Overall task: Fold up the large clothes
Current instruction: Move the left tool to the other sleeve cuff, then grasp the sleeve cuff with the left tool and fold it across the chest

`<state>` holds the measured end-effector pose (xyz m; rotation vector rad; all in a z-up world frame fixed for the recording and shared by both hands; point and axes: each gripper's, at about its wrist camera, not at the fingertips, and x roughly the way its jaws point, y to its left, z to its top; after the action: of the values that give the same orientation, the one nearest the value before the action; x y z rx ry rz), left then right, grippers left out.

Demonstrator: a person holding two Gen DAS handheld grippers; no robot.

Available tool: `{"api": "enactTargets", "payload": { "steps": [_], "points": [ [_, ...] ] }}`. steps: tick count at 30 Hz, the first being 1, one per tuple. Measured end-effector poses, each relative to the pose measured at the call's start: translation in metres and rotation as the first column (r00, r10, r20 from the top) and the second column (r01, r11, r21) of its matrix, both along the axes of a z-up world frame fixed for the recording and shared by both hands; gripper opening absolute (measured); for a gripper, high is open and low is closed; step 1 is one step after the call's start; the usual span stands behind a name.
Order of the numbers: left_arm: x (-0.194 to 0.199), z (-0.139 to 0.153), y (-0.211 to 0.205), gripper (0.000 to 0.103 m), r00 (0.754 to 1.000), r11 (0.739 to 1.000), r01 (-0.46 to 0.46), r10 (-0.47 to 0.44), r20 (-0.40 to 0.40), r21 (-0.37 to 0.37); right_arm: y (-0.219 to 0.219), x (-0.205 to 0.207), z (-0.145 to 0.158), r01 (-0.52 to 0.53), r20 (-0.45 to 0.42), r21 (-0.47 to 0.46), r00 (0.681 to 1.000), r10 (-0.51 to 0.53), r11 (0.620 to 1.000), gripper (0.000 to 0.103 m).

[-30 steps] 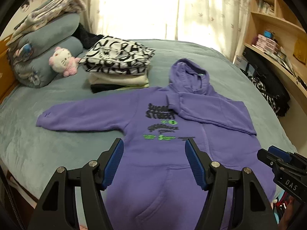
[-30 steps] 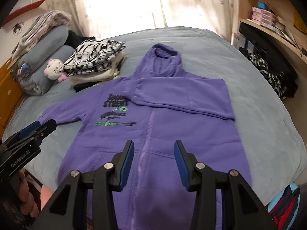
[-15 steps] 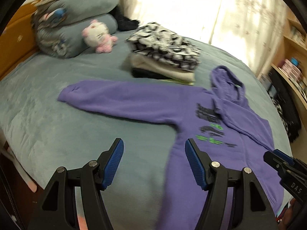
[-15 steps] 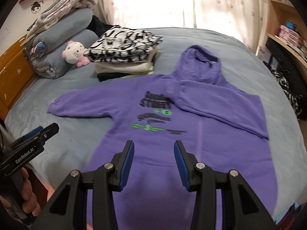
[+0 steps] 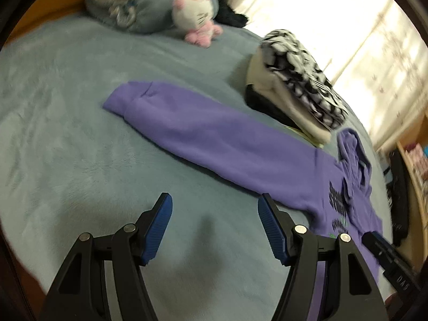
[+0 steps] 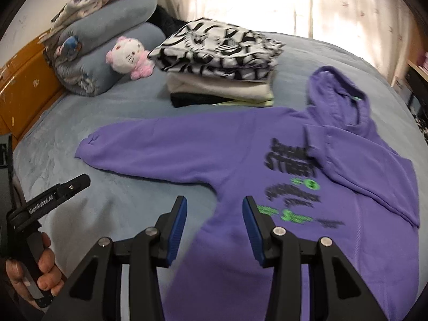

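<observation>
Purple hoodie (image 6: 240, 160) lies flat on the bed (image 6: 112, 107), filling the center and right of the right wrist view, hood toward the upper right, body axis running top to bottom, one sleeve (image 5: 203, 133) stretched out toward the left. Soft, floppy, fairly light fleece, likely best pinched at the sleeve cuff or shoulder seam. Left tongs (image 5: 214, 224) and right tongs (image 6: 214, 227) both gape, nothing between them.

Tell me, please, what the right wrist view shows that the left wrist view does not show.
Only the right wrist view: the folded sleeve across the hoodie's chest, a hand holding the left gripper's handle, and the right gripper open over the hoodie. Only the left wrist view: the left gripper open above bare blanket. Both: purple hoodie, its spread sleeve, clothes stack, plush toy.
</observation>
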<state>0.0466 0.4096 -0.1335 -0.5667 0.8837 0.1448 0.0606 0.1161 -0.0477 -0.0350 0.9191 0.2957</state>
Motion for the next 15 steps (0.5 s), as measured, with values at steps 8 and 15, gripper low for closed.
{"api": "enactTargets", "payload": {
  "steps": [8,15],
  "points": [
    [0.041,-0.057,0.067,0.065,0.995,0.978,-0.100,0.094,-0.039,-0.185,0.035,0.042,-0.029,-0.020,-0.034,-0.001,0.999,0.020,1.000,0.043],
    [0.069,-0.067,0.107,0.065,0.979,0.947,-0.200,0.204,-0.009,-0.252,0.046,0.067,-0.053,-0.017,-0.084,0.014,0.996,0.018,1.000,0.043]
  ]
}}
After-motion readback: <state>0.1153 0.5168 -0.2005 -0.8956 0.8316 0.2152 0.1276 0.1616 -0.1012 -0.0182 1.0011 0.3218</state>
